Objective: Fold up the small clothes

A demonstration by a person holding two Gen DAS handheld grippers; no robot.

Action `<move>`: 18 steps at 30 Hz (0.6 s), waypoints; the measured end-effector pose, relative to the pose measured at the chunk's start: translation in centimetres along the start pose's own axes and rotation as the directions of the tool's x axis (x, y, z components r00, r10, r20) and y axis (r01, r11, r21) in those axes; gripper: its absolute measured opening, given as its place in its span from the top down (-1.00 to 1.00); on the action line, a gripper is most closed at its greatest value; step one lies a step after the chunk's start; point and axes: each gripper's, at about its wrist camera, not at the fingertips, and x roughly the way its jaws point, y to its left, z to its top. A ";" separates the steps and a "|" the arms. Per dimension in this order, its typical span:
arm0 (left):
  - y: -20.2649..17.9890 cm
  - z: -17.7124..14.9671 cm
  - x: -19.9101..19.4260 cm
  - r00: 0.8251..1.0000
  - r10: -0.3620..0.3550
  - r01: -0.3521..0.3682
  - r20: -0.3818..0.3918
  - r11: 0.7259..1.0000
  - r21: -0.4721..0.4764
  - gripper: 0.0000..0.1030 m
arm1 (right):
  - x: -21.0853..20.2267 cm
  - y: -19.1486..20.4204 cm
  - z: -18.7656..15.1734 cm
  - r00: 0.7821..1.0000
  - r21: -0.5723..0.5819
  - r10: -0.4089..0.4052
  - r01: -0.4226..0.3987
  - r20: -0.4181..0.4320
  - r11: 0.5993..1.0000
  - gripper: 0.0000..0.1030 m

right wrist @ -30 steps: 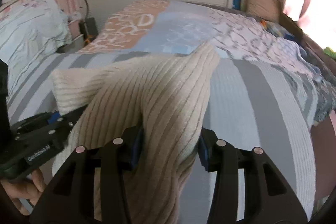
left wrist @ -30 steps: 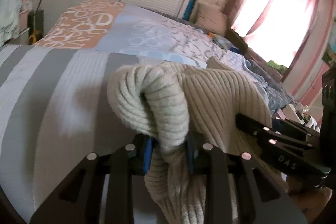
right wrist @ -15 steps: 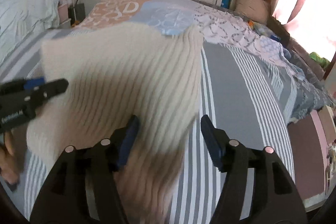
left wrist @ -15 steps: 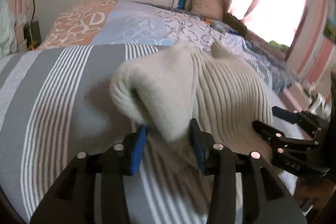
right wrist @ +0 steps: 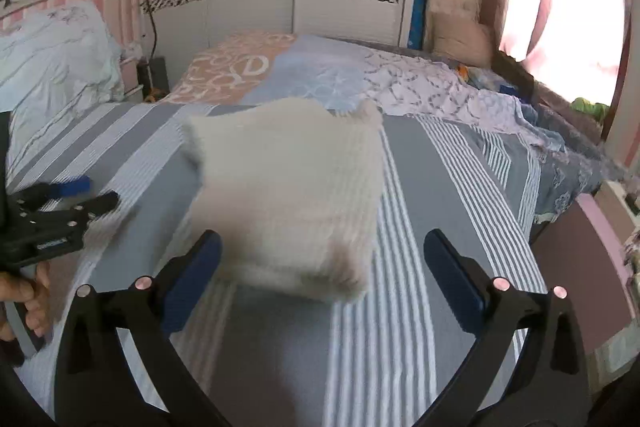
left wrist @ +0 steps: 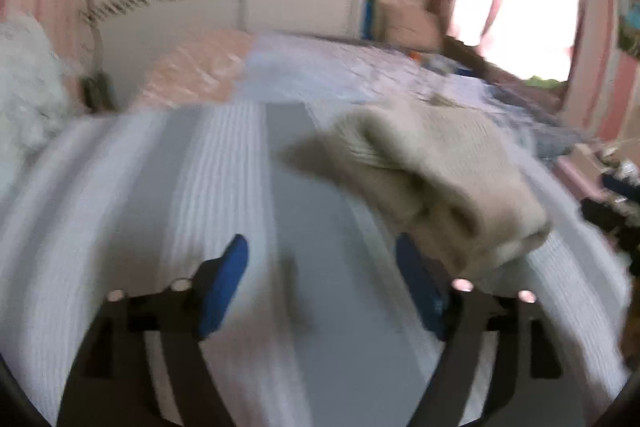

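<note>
Only the right view shows a hand (right wrist: pixel 24 297) beside the folded sweater (right wrist: pixel 288 203).

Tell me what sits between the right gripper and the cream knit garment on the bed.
Nothing visible. The open right gripper faces the folded cream ribbed knit garment directly, with only bare grey-and-white striped bedspread between its fingers.
</note>
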 end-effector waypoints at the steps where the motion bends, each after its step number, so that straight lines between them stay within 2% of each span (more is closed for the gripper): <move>1: 0.9 -0.5 -1.5 0.999 0.039 -0.039 0.029 0.999 0.006 -0.66 | -0.8 0.7 0.2 1.000 -0.004 -0.002 0.002 0.005 1.000 -0.94; 2: 2.0 -1.3 -3.3 0.994 0.090 -0.090 0.057 0.996 0.006 -0.72 | -1.7 1.3 0.1 1.000 -0.004 -0.003 0.003 0.011 1.000 -0.94; 5: 5.7 -3.7 -7.2 0.975 0.211 -0.208 0.068 0.977 -0.045 -0.83 | -4.4 3.3 -1.0 0.999 0.005 -0.009 0.009 0.051 1.000 -0.94; 7: 7.5 -5.0 -8.9 0.964 0.259 -0.254 0.061 0.964 -0.071 -0.96 | -5.4 3.9 -2.1 0.997 0.029 -0.022 0.020 0.068 0.999 -0.94; 11: 9.7 -6.9 -11.3 0.937 0.342 -0.337 0.065 0.938 -0.084 -0.96 | -6.0 5.4 -4.0 0.993 0.036 -0.067 0.064 0.094 0.997 -0.94; 13: 10.2 -7.6 -12.7 0.932 0.350 -0.339 0.093 0.934 -0.116 -0.96 | -6.1 6.2 -4.5 0.992 0.026 -0.084 0.082 0.092 0.996 -0.94; 17: 11.2 -8.4 -13.9 0.958 0.274 -0.255 0.088 0.949 -0.183 -0.96 | -7.0 7.2 -5.0 0.992 0.024 -0.071 0.069 0.101 0.997 -0.94; 18: 11.2 -8.5 -14.2 0.955 0.282 -0.262 0.091 0.948 -0.181 -0.96 | -7.2 7.3 -5.0 0.992 0.024 -0.074 0.071 0.103 0.997 -0.94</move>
